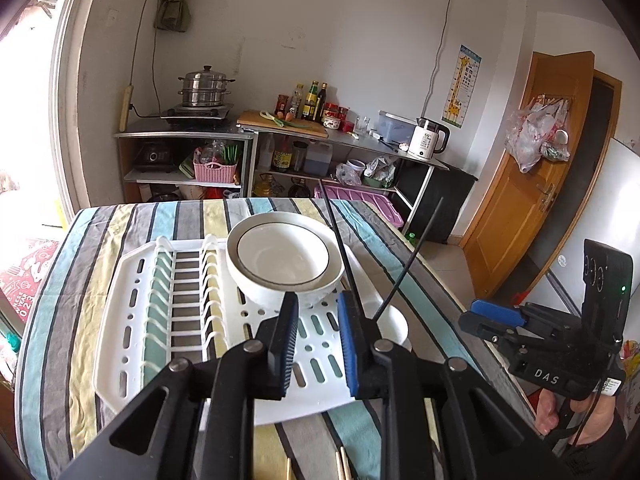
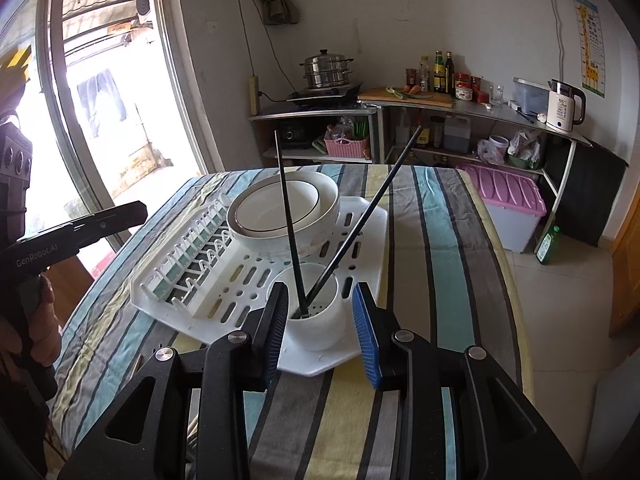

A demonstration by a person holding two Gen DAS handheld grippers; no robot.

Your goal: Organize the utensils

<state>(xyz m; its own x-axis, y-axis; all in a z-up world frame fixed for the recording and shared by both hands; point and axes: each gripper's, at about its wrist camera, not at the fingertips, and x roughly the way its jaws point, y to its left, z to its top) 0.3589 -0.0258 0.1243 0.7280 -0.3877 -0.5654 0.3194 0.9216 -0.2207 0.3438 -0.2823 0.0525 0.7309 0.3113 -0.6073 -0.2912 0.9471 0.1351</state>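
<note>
A white dish rack [image 1: 132, 320] [image 2: 224, 300] lies on the striped tablecloth. Its white utensil cup [image 2: 320, 320] [image 1: 394, 322] holds two black chopsticks [image 2: 290, 232] [image 1: 338, 236] standing crossed. A white bowl [image 1: 280, 260] [image 2: 280, 208] rests on a plate in the rack. Light wooden chopsticks [image 1: 342, 466] lie on the cloth at the near edge under my left gripper. My left gripper [image 1: 318, 344] is open and empty above the rack. My right gripper [image 2: 322, 332] is open and empty, its fingers on either side of the cup without touching it; it also shows in the left wrist view [image 1: 496, 318].
The table's right edge [image 2: 500, 240] drops to a tiled floor with a pink-lidded bin [image 2: 508, 196] and a green bottle [image 2: 548, 244]. Shelves with a steamer pot [image 1: 206, 88], bottles and a kettle [image 1: 428, 140] stand behind. A wooden door [image 1: 532, 176] is at right.
</note>
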